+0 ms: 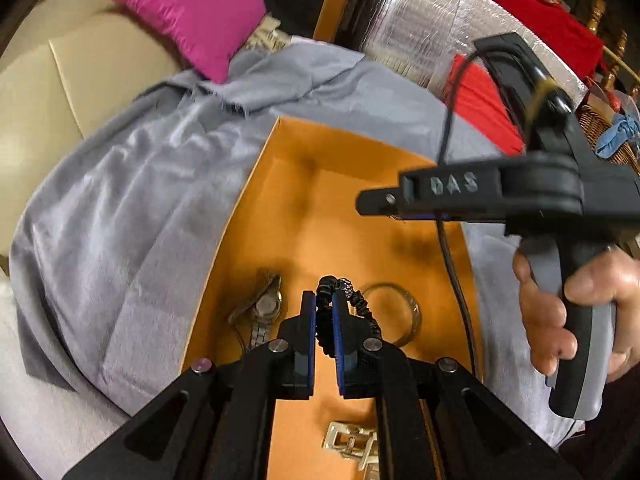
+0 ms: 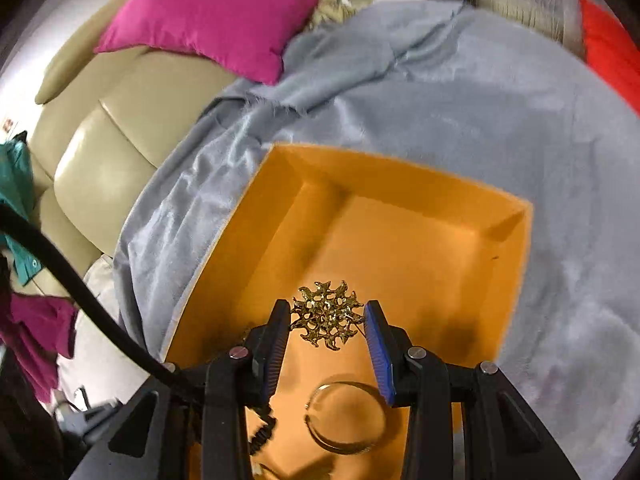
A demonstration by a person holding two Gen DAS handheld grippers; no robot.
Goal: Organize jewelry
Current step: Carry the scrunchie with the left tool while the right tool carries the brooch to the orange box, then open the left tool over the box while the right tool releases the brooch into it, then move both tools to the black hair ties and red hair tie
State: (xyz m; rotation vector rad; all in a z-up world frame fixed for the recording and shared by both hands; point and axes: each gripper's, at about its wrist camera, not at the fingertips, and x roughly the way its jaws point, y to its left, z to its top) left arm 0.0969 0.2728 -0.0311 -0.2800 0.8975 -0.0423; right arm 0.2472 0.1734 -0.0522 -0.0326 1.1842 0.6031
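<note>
An orange tray (image 1: 304, 208) lies on a grey cloth. My left gripper (image 1: 323, 312) is shut on a black beaded bracelet (image 1: 362, 304) just above the tray floor. Left of it lies a wristwatch (image 1: 266, 306), right of it a silver bangle (image 1: 394, 312), and nearer me a gold buckle piece (image 1: 352, 440). A hand holds my right gripper (image 1: 384, 200) over the tray's right side. In the right wrist view, my right gripper (image 2: 327, 320) is shut on a gold sunburst brooch (image 2: 328, 314) above the tray (image 2: 420, 240). Beneath it lies the bangle (image 2: 346, 418).
The grey cloth (image 2: 440, 100) covers the surface around the tray. A pink cushion (image 2: 216, 12) and a beige sofa (image 2: 112, 152) are behind it. Red fabric (image 1: 480, 104) and a silver foil sheet (image 1: 420, 20) stand at the back right. A black cable (image 1: 452, 264) hangs over the tray.
</note>
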